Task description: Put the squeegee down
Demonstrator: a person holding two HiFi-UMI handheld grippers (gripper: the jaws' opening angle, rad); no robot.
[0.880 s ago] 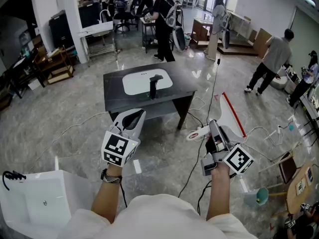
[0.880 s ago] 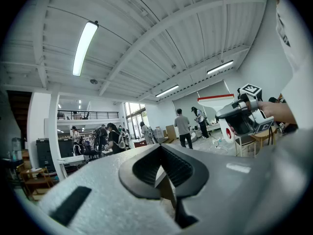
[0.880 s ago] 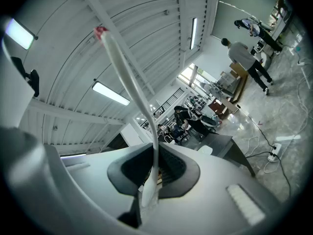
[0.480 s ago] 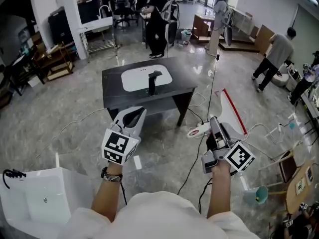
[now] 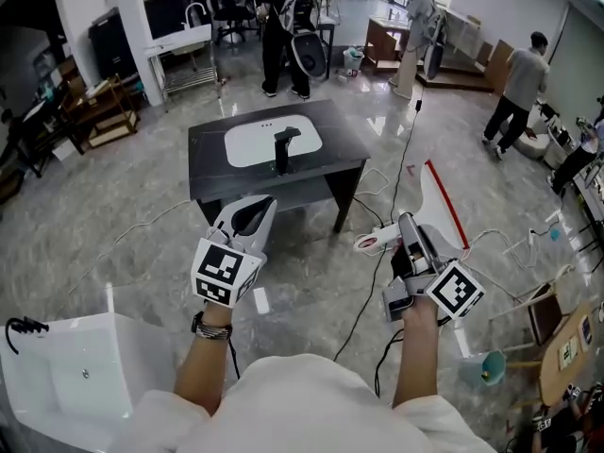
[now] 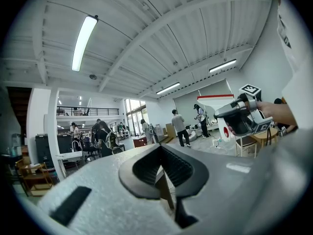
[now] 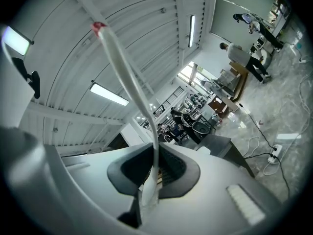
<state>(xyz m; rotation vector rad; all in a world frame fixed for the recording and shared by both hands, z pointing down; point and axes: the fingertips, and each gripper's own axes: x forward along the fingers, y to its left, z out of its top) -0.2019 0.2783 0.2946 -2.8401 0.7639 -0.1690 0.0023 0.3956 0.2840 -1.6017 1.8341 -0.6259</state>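
The squeegee (image 5: 440, 208) is a white blade with a red rubber edge, held up over the floor at the right of the head view. My right gripper (image 5: 408, 226) is shut on it. In the right gripper view the blade (image 7: 128, 84) rises edge-on from between the pads of the right gripper (image 7: 154, 173), red tip at the top. My left gripper (image 5: 247, 217) hangs to the left at the same height, its jaws together with nothing in them. In the left gripper view, the left gripper (image 6: 164, 180) points level toward the room.
A black table (image 5: 209, 189) with a white sink (image 5: 255, 144) and a black faucet (image 5: 281, 149) stands ahead. A white basin (image 5: 66, 376) sits at bottom left. Cables (image 5: 368, 291) and a power strip cross the marble floor. Several people (image 5: 514, 102) move about behind.
Both grippers keep their places and grips. The table has slid slightly up in the view. The people at the back have walked on.
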